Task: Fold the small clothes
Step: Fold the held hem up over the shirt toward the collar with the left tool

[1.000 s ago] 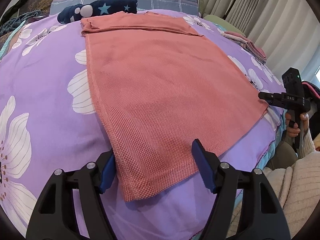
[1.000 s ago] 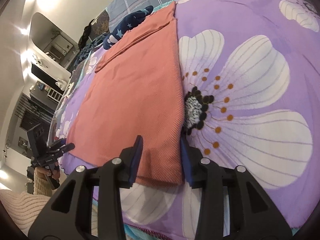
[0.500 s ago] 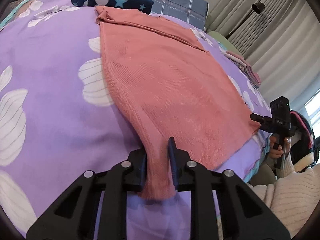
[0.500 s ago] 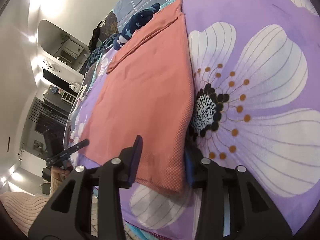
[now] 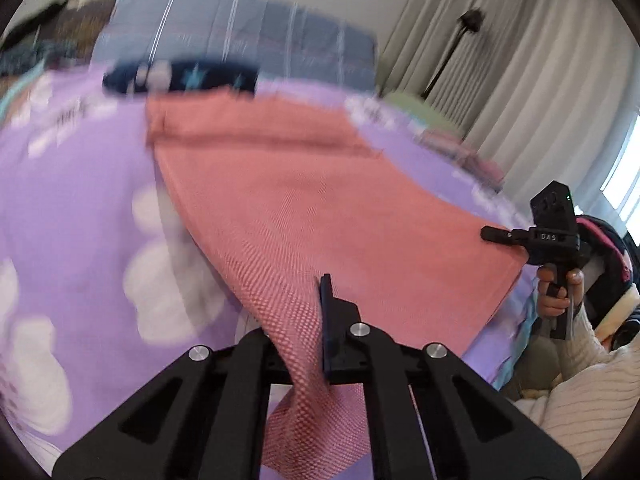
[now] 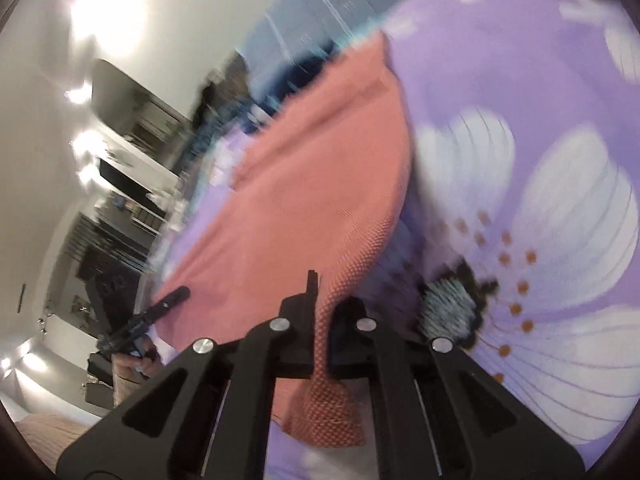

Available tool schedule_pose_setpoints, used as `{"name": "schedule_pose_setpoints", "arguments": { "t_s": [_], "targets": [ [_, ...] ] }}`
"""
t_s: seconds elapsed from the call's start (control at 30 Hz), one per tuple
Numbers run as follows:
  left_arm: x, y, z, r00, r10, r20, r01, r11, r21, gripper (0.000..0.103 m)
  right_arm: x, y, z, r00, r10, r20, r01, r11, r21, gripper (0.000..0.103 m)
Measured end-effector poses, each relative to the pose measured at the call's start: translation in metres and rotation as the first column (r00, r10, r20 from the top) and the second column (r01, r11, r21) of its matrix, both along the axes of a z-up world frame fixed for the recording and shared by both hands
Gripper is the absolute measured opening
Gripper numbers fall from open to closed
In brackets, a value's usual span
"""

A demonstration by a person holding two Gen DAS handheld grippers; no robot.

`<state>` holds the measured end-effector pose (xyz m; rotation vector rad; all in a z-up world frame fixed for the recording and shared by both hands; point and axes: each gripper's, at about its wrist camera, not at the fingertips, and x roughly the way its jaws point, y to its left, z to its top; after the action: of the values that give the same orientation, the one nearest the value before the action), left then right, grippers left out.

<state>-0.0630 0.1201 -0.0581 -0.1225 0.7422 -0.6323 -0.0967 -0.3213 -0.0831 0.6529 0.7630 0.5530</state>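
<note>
A salmon-pink knit garment (image 5: 320,208) lies spread on the purple flowered bed sheet (image 5: 80,200), its far end folded over. My left gripper (image 5: 310,320) has its jaws closing tight on the garment's near left corner, which hangs lifted between the fingers. My right gripper (image 6: 320,300) is closing the same way on the near right corner of the garment (image 6: 312,184), which it has also raised off the sheet. Each gripper shows in the other's view: the right gripper (image 5: 490,234) at the cloth's right edge, the left gripper (image 6: 178,294) at its left edge.
A navy star-print garment (image 5: 180,78) lies beyond the pink one, before a blue plaid pillow (image 5: 240,36). A folded pink stack (image 5: 472,160) sits at the bed's right side near grey curtains (image 5: 520,60). A hand (image 5: 556,292) and a cream sleeve (image 5: 580,392) are at the right.
Both grippers went from open around the near corners to shut on them. Both have risen, lifting the corners off the sheet.
</note>
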Motion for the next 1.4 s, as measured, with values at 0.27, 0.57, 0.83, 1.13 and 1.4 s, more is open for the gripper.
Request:
{"name": "schedule_pose_setpoints", "arguments": {
  "t_s": [0.27,0.57,0.83,1.13,1.4],
  "targets": [
    [-0.029,-0.006,0.078,0.976,-0.024,0.217,0.024,1.000,0.005,0.003,-0.032,-0.016,0.073,0.973,-0.039,0.228,0.015,0.995,0.103,0.004],
    [-0.083,0.006,0.094,0.976,-0.047,0.211,0.054,0.998,-0.028,0.005,-0.097,-0.028,0.101,0.937,-0.041,0.347,0.048,0.999,-0.011,0.005],
    [-0.009,0.000,0.038,0.999,0.007,0.036,-0.008,0.999,0.031,0.005,-0.013,-0.010,0.052,0.978,-0.097,0.183,0.110,0.992,-0.061,0.005],
    [0.065,-0.003,0.032,1.000,0.016,0.002,-0.016,1.000,0.022,0.005,0.077,-0.006,0.039,0.981,-0.153,0.119,0.165,0.981,-0.101,0.005],
    [0.152,-0.010,-0.004,0.993,0.112,-0.033,-0.107,0.985,0.139,0.006,0.165,0.013,0.002,0.984,-0.169,0.052,0.176,0.952,-0.251,0.008]
  ]
}}
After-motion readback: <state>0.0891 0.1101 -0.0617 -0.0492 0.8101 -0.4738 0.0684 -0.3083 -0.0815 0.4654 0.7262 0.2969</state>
